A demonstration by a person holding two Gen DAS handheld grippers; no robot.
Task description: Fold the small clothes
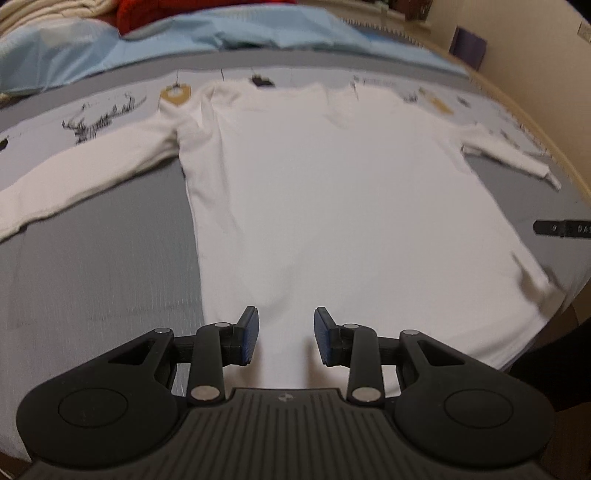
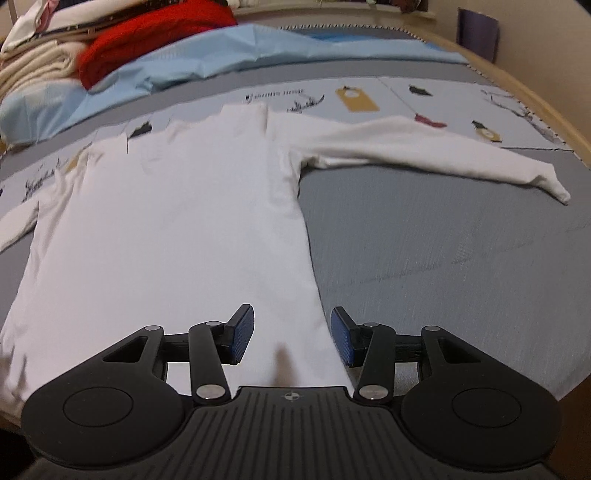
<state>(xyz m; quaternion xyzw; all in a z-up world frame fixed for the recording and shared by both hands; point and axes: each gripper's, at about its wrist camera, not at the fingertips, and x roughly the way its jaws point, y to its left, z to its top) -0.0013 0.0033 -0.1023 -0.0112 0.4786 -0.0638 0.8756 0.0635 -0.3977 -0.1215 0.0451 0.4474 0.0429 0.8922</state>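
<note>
grey printed bedspread (image 2: 461,251) with deer drawings (image 1: 99,120) and a tan tag motif (image 2: 356,98); behind, pale blue sheet (image 2: 229,55), red knit (image 2: 147,40), cream folded cloth (image 2: 33,70), purple object (image 2: 476,33) against wall.

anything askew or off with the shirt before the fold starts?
Nothing serious. The white long-sleeved shirt lies flat on the grey bed cover, both sleeves spread out. Only the near hem corner looks slightly rumpled, though blur makes that uncertain. Left gripper and right gripper are open above the hem.
</note>
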